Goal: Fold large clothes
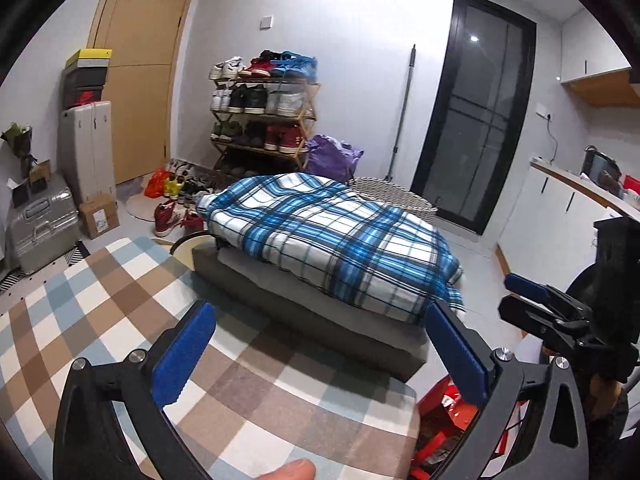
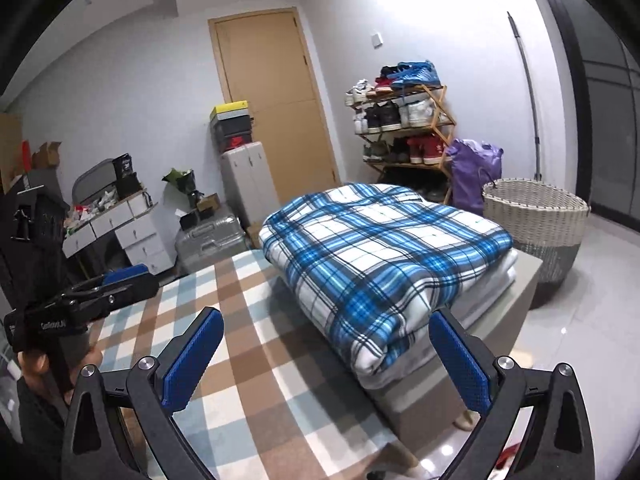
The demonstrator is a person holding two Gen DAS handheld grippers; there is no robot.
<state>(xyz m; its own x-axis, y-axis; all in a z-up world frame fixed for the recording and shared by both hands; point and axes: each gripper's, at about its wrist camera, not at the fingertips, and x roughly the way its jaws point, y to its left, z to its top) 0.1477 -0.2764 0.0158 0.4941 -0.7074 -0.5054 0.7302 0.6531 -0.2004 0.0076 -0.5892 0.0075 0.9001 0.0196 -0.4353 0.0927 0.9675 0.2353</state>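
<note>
Both grippers hang wide apart over a checked surface, nothing between the blue pads: the left gripper (image 1: pixel 320 356) w/ a fingertip (image 1: pixel 294 471) just showing at the bottom edge of its own view, the right gripper (image 2: pixel 326 360) likewise spread & empty. In the right wrist view the left gripper (image 2: pixel 120 280) shows at the left edge, held in a hand (image 2: pixel 40 364); in the left wrist view the right gripper (image 1: pixel 532 300) shows at the right edge. Under both lies a checked cover (image 1: pixel 120 320) in brown, pale blue & white. Just beyond, the blue plaid blanket (image 2: pixel 380 264) sits folded in a thick bundle atop a white folded layer (image 2: pixel 488 280), the stack resting on a grey padded block (image 1: pixel 304 320); nearest corner of the blanket lies close ahead of the right gripper's right finger, not touching. Right of the stack, on the floor: a woven basket (image 2: pixel 536 216). Left side: silver suitcase (image 1: pixel 40 224), cardboard box (image 1: pixel 99 214), red shoes (image 1: pixel 166 216) on the floor. Farther back: shoe rack (image 1: pixel 264 112) full of sneakers, purple bag (image 1: pixel 332 156) beside it, stacked shoeboxes (image 1: pixel 86 76) on a white case, wooden door (image 1: pixel 140 60), dark glass door (image 1: pixel 476 112) at right.
</note>
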